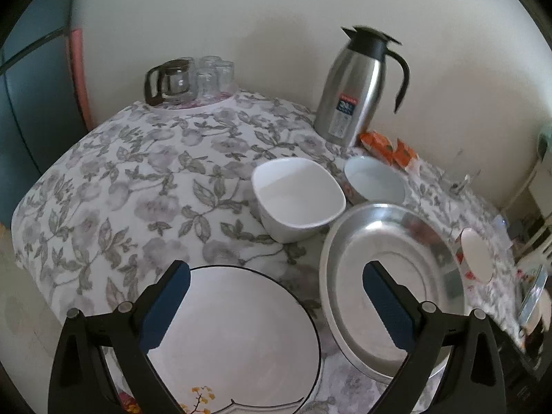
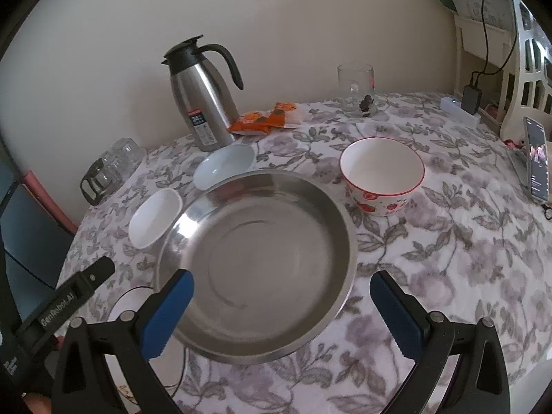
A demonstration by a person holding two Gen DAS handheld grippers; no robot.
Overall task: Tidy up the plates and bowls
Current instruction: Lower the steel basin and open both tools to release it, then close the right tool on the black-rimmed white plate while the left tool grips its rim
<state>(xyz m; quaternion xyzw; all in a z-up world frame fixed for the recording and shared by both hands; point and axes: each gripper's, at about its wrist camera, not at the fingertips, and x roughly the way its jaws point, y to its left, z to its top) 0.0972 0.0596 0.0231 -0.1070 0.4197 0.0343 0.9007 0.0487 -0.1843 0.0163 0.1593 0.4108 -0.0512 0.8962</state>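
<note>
Both grippers, left (image 1: pixel 276 296) and right (image 2: pixel 281 305), gape empty over the black-rimmed plate (image 1: pixel 241 338) and steel pan (image 2: pixel 255 262).

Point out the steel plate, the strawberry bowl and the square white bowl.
steel plate (image 2: pixel 262 258): right wrist view, flat centre.
strawberry bowl (image 2: pixel 381 167): right wrist view, white inside.
square white bowl (image 1: pixel 296 196): left wrist view, inside floor.

Both my feeds are dim, flat indoor light, soft shadows only. Heavy fisheye warp with black vignette corners on both; the steel basin (image 2: pixel 257 269) throws a white glare streak on its left wall. Left feed shows motion blur on the thermos (image 1: pixel 355 86), and its right edge smears out.
</note>
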